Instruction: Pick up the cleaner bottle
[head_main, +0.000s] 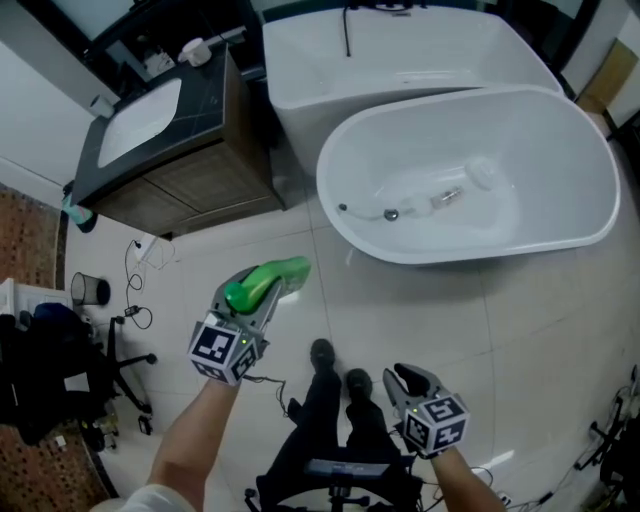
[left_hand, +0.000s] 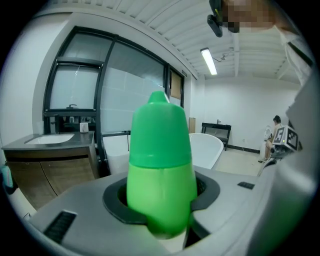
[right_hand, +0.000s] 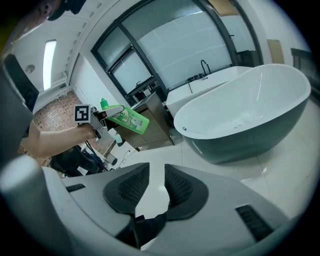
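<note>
Nearest the cam, bottom right of the head view: right claw (head_main: 412, 383), pads a bit apart w/ nothing between them. In the right gripper view you just see bare floor (right_hand: 150, 197) thru the gap, so it's released and idle. Person's dark shoes (head_main: 335, 365) sit just left of it.

Up and left from there, left claw (head_main: 262, 290) is clenched on the cleaner bottle (head_main: 268, 280). The left gripper view shows the green body wedged between both pads (left_hand: 115, 200), touching each side. So the bottle is off the floor, in the air, mid-left of the head view.

Key relation imo: the bottle's long axis runs pretty much in line w/ the claw, cap end sticking out away from the hand, aimed upper right toward the tub (head_main: 560, 235). The right claw is well apart from it, so any next move is on the left hand. The pickup looks basically done to me.

Farther back: white tub upper right, second tub behind it, dark vanity surface (head_main: 205, 95) w/ sink upper left.

Hard to tell: the bottle's base is buried in the jaws, the label only shows from the right gripper view, and the bits in the tub and on the surface are too small to ID.
</note>
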